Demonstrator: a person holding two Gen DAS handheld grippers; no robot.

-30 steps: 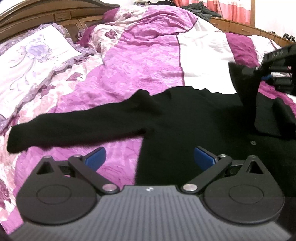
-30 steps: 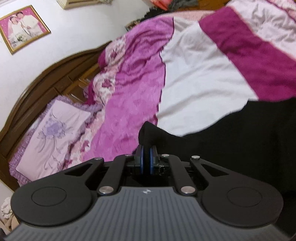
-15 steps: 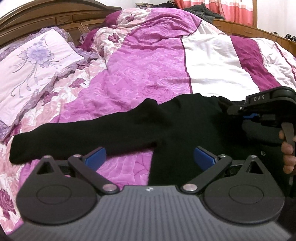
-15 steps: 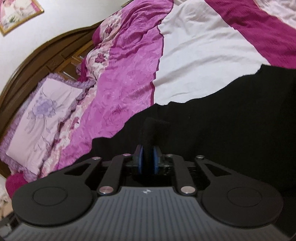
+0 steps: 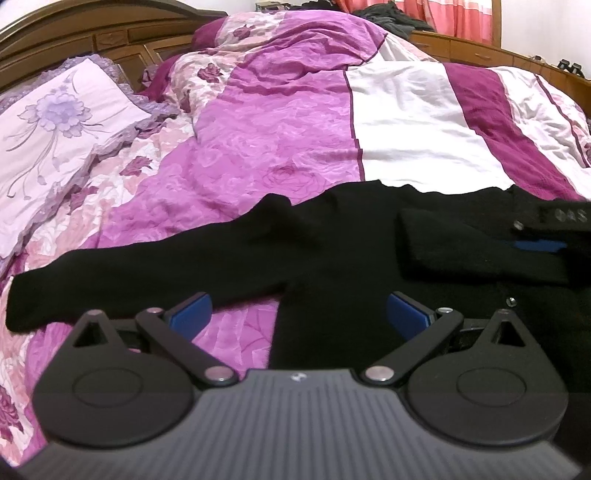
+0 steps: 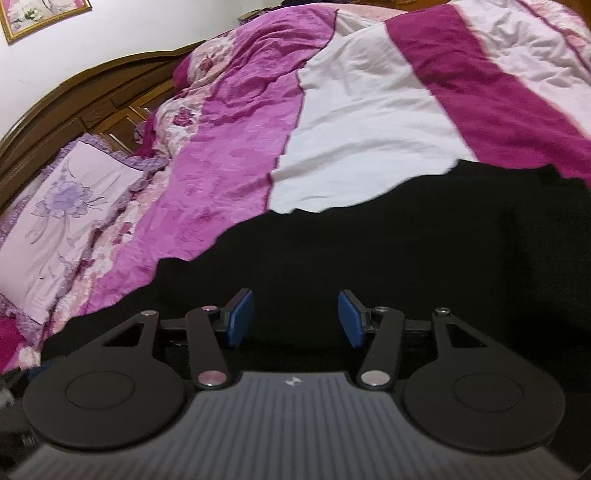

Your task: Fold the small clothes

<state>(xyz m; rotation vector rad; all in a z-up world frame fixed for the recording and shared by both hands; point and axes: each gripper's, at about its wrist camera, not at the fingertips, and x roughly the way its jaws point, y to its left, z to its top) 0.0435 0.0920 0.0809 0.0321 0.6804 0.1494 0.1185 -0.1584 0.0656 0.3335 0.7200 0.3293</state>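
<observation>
Right claw body, left wrist view: blurred white letters, probably "DAS". No other legible text.

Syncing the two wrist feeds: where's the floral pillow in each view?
Left wrist: floral pillow at upper left, beside the wooden headboard.
Right wrist: floral pillow at the left edge, mid-height, tilted.
Shared landmark: the white quilt panel just beyond the black sweater.

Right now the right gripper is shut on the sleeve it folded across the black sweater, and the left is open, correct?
Not quite: the right gripper is open, jaws apart above the black sweater, as the right wrist view shows. The folded sleeve lies released. The left gripper is open.
</observation>
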